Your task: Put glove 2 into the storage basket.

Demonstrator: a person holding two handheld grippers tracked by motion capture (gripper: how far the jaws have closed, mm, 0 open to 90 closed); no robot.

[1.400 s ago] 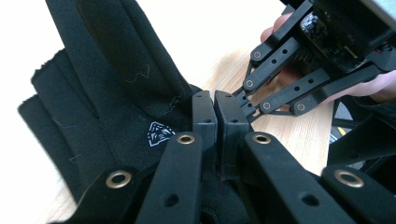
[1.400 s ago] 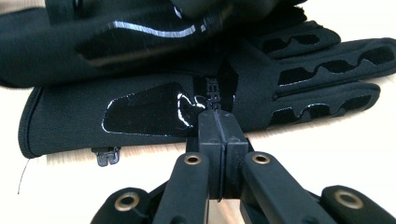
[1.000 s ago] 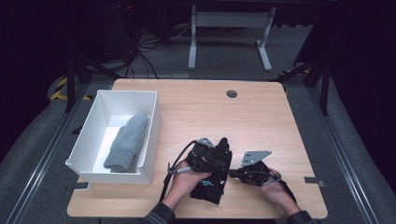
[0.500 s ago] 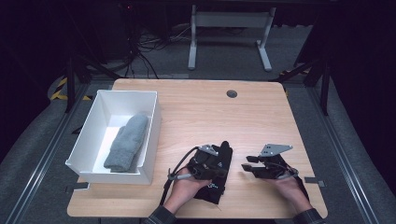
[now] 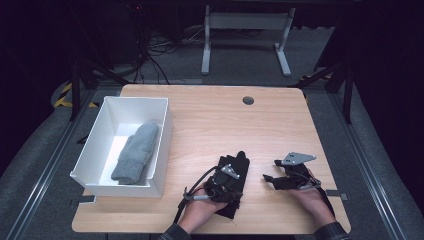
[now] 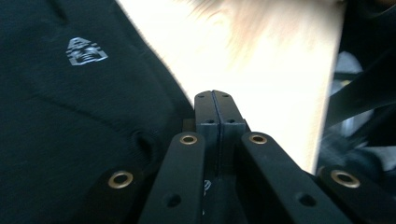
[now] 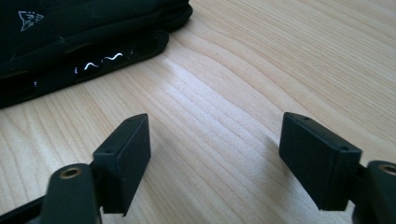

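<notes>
Black glove (image 5: 234,175) lay flat on the wooden table (image 5: 215,120) near the front edge, right of the white bin (image 5: 162,145) holding a grey sock (image 5: 136,152). Left gripper (image 5: 239,172) rested on top of the glove, jaws pressed together; from its own view the pads met with no cloth visible between them. Right gripper (image 5: 268,179) sat just beside the glove, apart from it, jaws just opening, spread wide over bare wood, nothing between.
</notes>
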